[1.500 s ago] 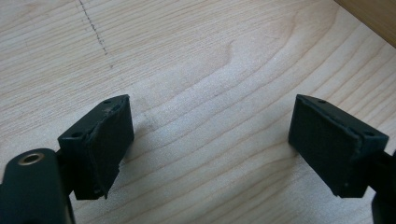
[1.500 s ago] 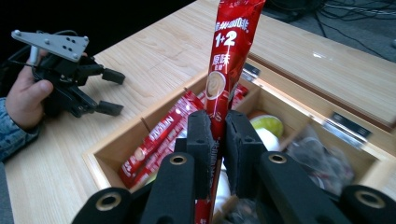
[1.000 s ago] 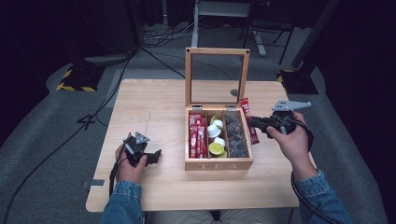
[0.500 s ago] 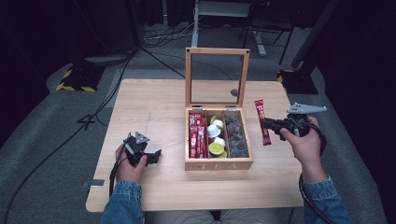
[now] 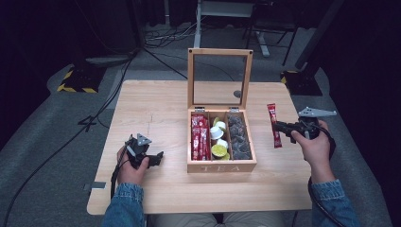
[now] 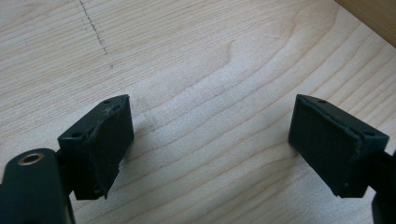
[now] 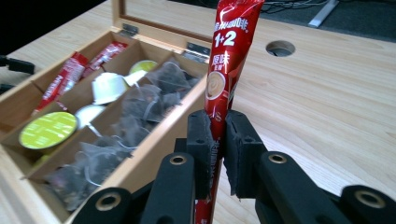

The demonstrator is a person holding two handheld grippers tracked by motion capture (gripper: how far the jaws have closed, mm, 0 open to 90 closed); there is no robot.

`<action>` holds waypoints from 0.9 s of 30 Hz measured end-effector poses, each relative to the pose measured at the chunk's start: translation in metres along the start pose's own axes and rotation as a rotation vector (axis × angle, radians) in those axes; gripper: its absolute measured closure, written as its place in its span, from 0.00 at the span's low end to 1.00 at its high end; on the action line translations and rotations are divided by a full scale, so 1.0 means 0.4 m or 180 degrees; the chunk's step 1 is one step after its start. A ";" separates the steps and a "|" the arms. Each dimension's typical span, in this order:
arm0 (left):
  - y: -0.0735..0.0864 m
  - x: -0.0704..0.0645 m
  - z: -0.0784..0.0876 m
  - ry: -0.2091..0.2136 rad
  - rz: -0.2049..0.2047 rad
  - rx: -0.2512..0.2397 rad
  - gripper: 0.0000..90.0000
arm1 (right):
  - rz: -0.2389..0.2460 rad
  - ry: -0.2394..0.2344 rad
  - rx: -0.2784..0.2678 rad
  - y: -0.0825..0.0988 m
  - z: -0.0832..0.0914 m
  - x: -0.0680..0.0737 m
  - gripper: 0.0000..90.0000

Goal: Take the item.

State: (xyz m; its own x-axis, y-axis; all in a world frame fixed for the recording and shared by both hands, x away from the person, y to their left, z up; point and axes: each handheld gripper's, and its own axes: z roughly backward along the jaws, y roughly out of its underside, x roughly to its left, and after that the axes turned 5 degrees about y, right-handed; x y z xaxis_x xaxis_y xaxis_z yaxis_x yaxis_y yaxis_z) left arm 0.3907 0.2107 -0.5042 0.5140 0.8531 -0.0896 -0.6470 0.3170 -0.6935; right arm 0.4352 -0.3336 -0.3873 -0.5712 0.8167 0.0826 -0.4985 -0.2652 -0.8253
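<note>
**Red sachet clamped in right tool, held beside tea box**

The right gripper (image 5: 283, 127) has its two black jaws pressed flat against a long red coffee-mix stick sachet (image 5: 273, 125), gripping it below its middle; in the right gripper view the same sachet (image 7: 225, 74) rises upright from between the pads. It is held above the pale wooden table (image 5: 156, 109), just to the right of the open wooden tea box with a glass-paned lid (image 5: 220, 165), apart from its wall.

The box lid stands upright. Its left compartment holds more red stick sachets (image 5: 199, 137), the middle one white and green round capsules (image 5: 218, 142), the right one dark mesh tea bags (image 5: 238, 137).

The left gripper (image 5: 153, 158) rests low at the table's near left, well apart from the box (jaws standing wide, nothing between them, bare wood under the pads (image 6: 107, 140)).
</note>
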 end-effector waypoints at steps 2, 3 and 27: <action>0.000 0.000 0.000 -0.0002 0.0003 0.0005 0.16 | -0.0019 0.0025 0.0008 0.008 -0.004 -0.011 0.90; -0.001 0.001 0.000 0.0000 0.0004 0.0008 0.16 | -0.0019 0.0038 0.0013 0.012 -0.006 -0.018 0.90; -0.002 0.001 -0.002 -0.0014 0.0036 0.0000 0.16 | -0.0332 0.0104 0.0416 0.115 -0.070 -0.111 0.90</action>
State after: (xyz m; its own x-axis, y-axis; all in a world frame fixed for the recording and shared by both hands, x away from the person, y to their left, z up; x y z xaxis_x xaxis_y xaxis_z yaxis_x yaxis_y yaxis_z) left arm 0.3919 0.2102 -0.5042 0.5041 0.8585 -0.0943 -0.6527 0.3072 -0.6926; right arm 0.4561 -0.3677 -0.4445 -0.4914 0.8589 0.1440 -0.6358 -0.2408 -0.7333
